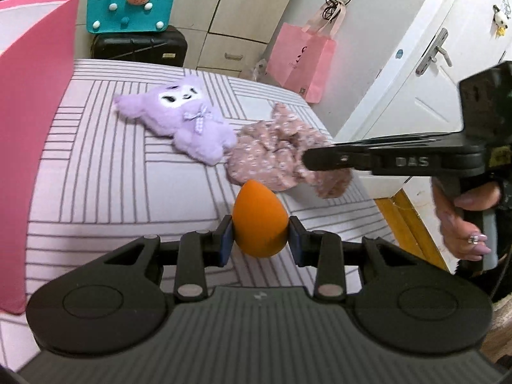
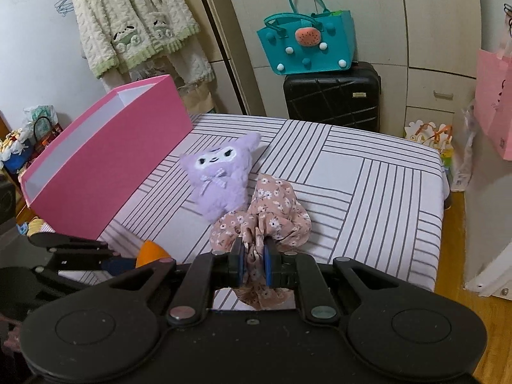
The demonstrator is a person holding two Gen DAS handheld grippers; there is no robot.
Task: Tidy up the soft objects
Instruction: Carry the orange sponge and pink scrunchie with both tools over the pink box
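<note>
My left gripper [image 1: 260, 236] is shut on an orange egg-shaped sponge [image 1: 260, 220], held above the striped bed [image 1: 128, 192]. In the right wrist view my right gripper [image 2: 255, 264] is shut on a pink floral cloth [image 2: 275, 211], which hangs bunched from its pads over the bed [image 2: 368, 192]. The same cloth [image 1: 272, 156] shows in the left wrist view, pinched by the right gripper [image 1: 312, 160] coming in from the right. A purple plush toy [image 1: 188, 121] lies on the bed just beyond the cloth; it is the plush toy [image 2: 224, 176] beside the open pink box [image 2: 105, 166].
The pink box [image 1: 35, 128] stands at the bed's left. A black suitcase [image 2: 332, 96] with a teal felt bag [image 2: 307, 44] on it stands behind the bed. A pink paper bag [image 1: 300, 60] hangs by the white door [image 1: 432, 64]. Wooden floor lies right of the bed.
</note>
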